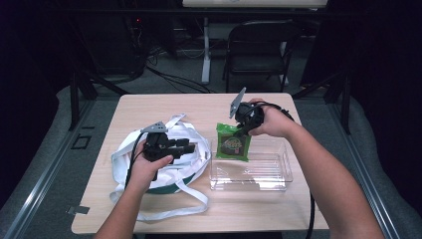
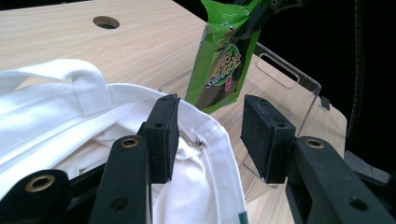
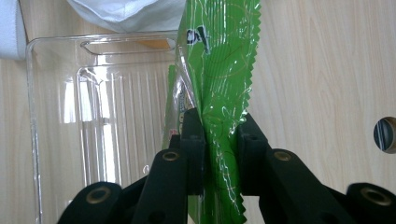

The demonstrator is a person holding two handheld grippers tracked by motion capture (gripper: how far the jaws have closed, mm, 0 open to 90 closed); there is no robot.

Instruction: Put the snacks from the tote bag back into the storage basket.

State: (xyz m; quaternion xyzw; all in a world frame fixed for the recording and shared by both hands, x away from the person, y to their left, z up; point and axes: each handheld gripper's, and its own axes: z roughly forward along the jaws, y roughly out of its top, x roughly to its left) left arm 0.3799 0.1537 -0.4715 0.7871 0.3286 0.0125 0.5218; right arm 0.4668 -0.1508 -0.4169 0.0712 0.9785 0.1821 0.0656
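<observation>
A green snack packet (image 1: 233, 143) is held up by its top edge in the right gripper (image 1: 243, 128), whose jaws are pressed together on the crinkled foil, as is seen close up in the right gripper view (image 3: 219, 93). The packet is hung upright over the left end of a clear plastic bin (image 1: 271, 174), its lower edge just above the bin's ribbed floor. The bin is set on a light wooden table (image 1: 278, 209), just beside a white cloth bag (image 1: 189, 137) with long straps. The left gripper (image 1: 186, 147) is held over the bag's mouth, its jaws spread apart. In the left gripper view, the bag's hemmed rim (image 2: 212, 140) is seen lying between the two pads (image 2: 268, 135), with a gap left on the side of the right pad. Beyond the table, a black chair (image 1: 259, 50) is seen in a dim room.
</observation>
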